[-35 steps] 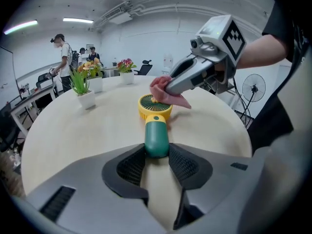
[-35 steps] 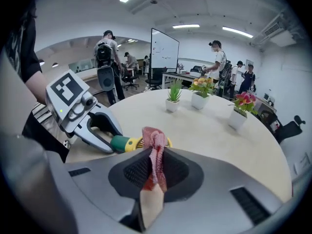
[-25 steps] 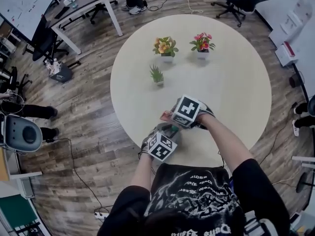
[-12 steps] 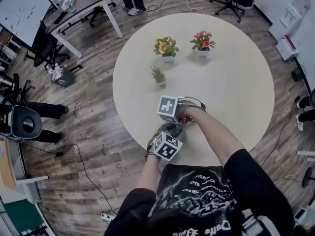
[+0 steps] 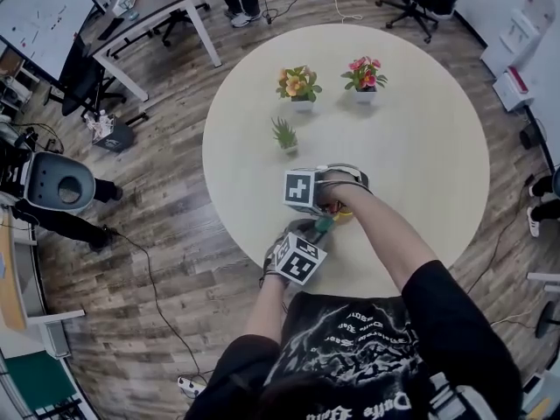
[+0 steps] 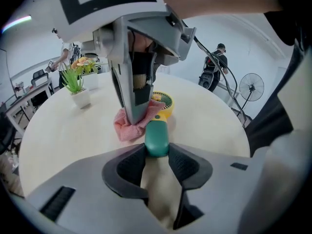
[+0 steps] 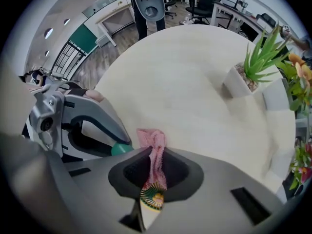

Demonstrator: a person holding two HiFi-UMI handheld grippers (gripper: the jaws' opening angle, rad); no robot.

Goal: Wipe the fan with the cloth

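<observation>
A small hand fan lies low over the round table (image 5: 411,147), with a green handle (image 6: 157,138) and a yellow grilled head (image 6: 164,103). My left gripper (image 6: 157,152) is shut on the handle; its marker cube shows in the head view (image 5: 296,258). My right gripper (image 7: 156,172) points steeply down and is shut on a pink cloth (image 7: 155,150). The cloth (image 6: 129,128) hangs onto the fan next to the head (image 7: 152,197). In the head view the right gripper (image 5: 302,191) sits just above the left, with a bit of green handle (image 5: 324,226) showing between them.
Three small potted plants stand at the table's far side: orange flowers (image 5: 295,84), pink flowers (image 5: 366,75) and a green spiky one (image 5: 282,134). The table's near edge is close to my body. A person and a pedestal fan (image 6: 251,89) stand beyond the table.
My right gripper has swung left and tipped downward, bringing the cloth onto the fan. The left gripper has held the fan in place.
</observation>
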